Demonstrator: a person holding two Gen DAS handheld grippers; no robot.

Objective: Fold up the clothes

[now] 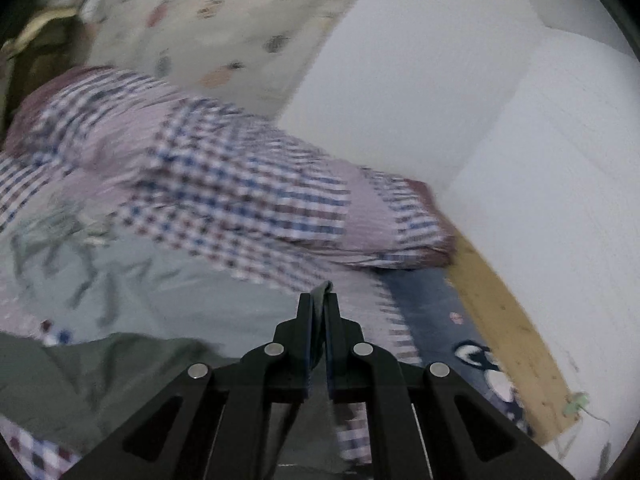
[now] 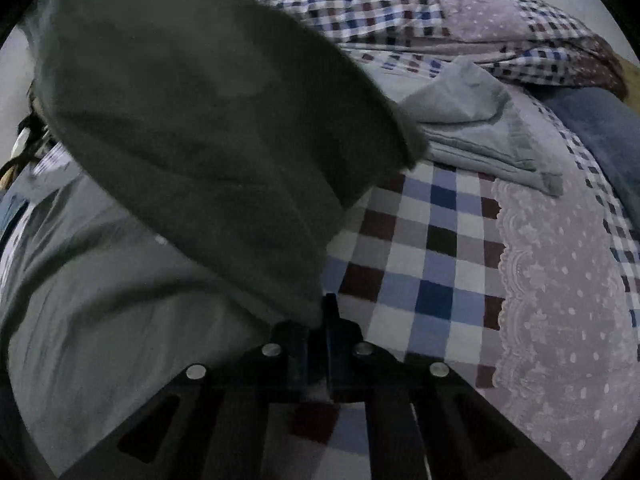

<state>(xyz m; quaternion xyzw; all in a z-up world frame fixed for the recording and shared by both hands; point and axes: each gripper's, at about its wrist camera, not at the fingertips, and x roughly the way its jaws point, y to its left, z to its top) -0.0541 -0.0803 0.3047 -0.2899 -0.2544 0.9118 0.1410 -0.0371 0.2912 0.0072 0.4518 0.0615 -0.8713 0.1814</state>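
Both claws were clenched on the dull green cotton garment (image 2: 208, 128) — left gripper (image 1: 319, 300) pinching an edge, right gripper (image 2: 320, 312) lifting a fold above the checked bedspread (image 2: 420, 264). Best matched heights — edges aligned.

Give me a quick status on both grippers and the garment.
Left gripper shut on grey-green garment edge. Right gripper shut on same garment, lifted over checked bedspread. Folded grey cloth ahead.
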